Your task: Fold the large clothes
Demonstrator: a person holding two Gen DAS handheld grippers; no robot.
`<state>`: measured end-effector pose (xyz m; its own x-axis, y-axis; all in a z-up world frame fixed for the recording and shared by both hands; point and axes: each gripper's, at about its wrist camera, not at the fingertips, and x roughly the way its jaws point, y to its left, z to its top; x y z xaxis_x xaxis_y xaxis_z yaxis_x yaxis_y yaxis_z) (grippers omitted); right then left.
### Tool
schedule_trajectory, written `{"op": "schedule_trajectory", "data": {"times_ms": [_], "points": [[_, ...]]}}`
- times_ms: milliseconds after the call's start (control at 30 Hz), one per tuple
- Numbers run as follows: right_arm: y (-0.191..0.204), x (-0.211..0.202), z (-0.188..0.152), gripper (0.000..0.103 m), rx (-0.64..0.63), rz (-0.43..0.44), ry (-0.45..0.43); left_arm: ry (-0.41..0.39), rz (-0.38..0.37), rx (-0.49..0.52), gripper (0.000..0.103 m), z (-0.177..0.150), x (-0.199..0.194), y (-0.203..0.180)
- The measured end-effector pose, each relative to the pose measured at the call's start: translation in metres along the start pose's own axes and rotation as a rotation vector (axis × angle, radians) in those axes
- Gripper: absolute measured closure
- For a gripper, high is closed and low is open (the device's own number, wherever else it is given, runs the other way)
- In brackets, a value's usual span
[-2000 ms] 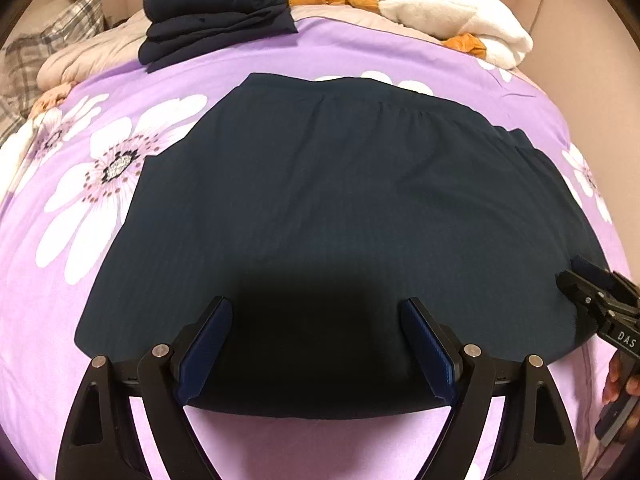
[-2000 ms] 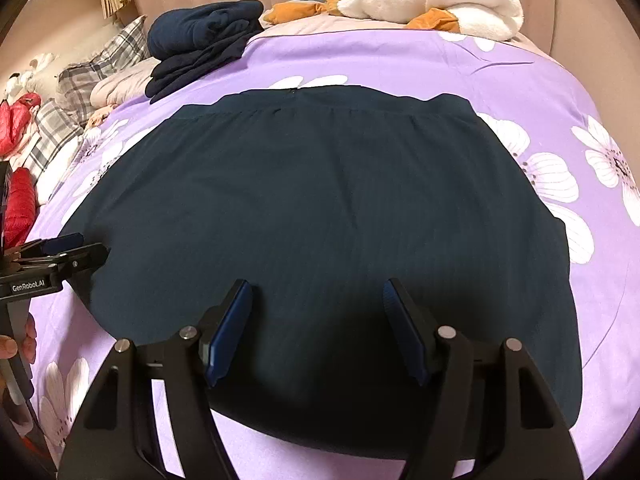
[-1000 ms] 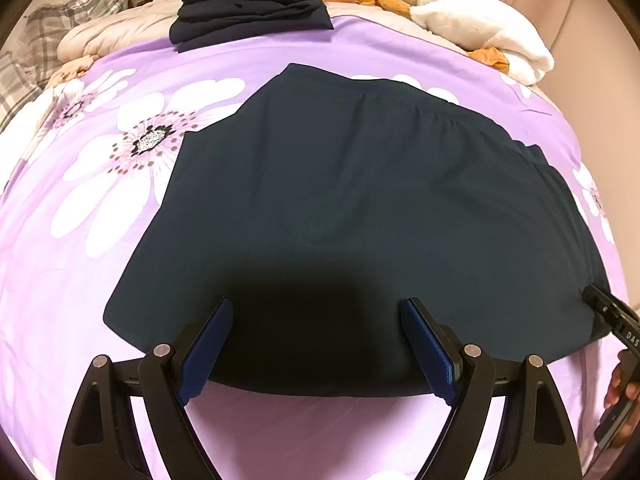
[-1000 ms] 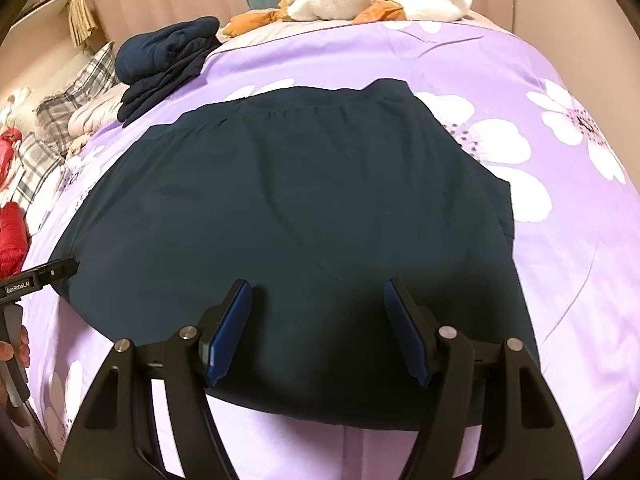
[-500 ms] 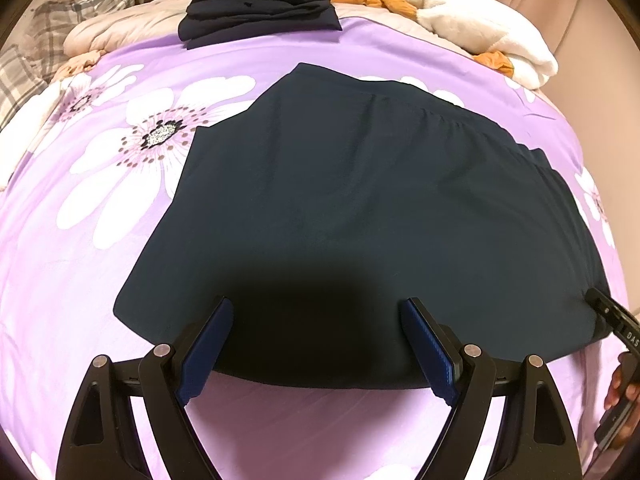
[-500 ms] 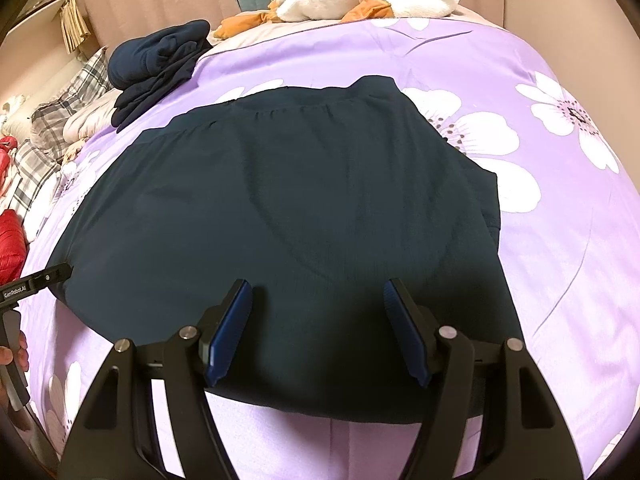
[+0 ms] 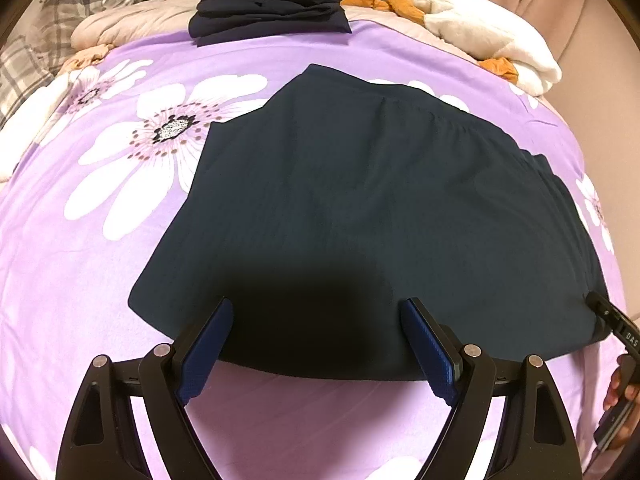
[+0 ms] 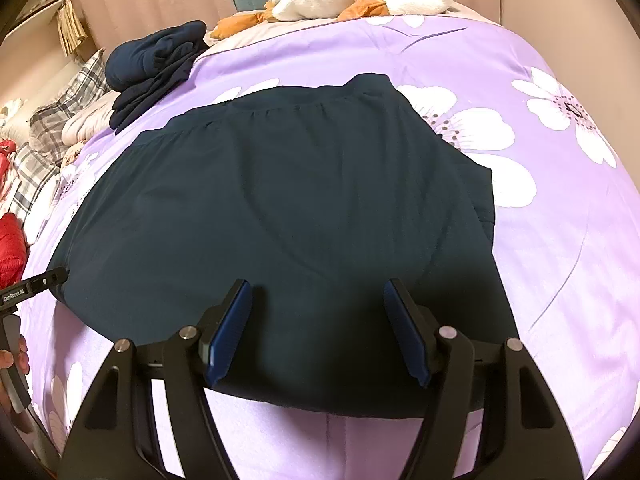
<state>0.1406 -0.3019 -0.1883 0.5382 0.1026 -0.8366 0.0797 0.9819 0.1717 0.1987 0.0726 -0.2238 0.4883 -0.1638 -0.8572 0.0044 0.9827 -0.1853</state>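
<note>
A dark navy garment (image 7: 372,208) lies spread flat on the purple flowered bedspread (image 7: 80,280), its gathered waistband at the far side. My left gripper (image 7: 318,332) hovers open over the near hem towards the garment's left part, nothing between its blue pads (image 7: 208,344). In the right wrist view the same garment (image 8: 280,208) fills the middle, and my right gripper (image 8: 318,316) stands open above its near hem with empty jaws. The right gripper's tip (image 7: 612,316) shows at the left view's right edge, by the garment's right corner; the left gripper's tip (image 8: 36,284) shows at the right view's left edge.
A stack of folded dark clothes (image 7: 268,0) sits at the far side of the bed, next to white and orange bedding (image 7: 492,44). Plaid pillows (image 8: 60,120) and a red item (image 8: 10,248) lie to the left. A hand (image 7: 620,388) holds the right tool.
The left view has shifted rightwards along the hem, so more bedspread shows at the garment's left. The right view has barely changed over the last second. Both grippers stay open.
</note>
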Motion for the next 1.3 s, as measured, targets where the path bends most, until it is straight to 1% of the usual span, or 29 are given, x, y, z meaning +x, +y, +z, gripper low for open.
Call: {"op": "schedule_trajectory", "data": {"times_ms": [1300], "points": [[-0.008, -0.007, -0.003, 0.035, 0.033, -0.018, 0.019, -0.003, -0.024, -0.074, 0.017, -0.015, -0.012, 0.019]]}}
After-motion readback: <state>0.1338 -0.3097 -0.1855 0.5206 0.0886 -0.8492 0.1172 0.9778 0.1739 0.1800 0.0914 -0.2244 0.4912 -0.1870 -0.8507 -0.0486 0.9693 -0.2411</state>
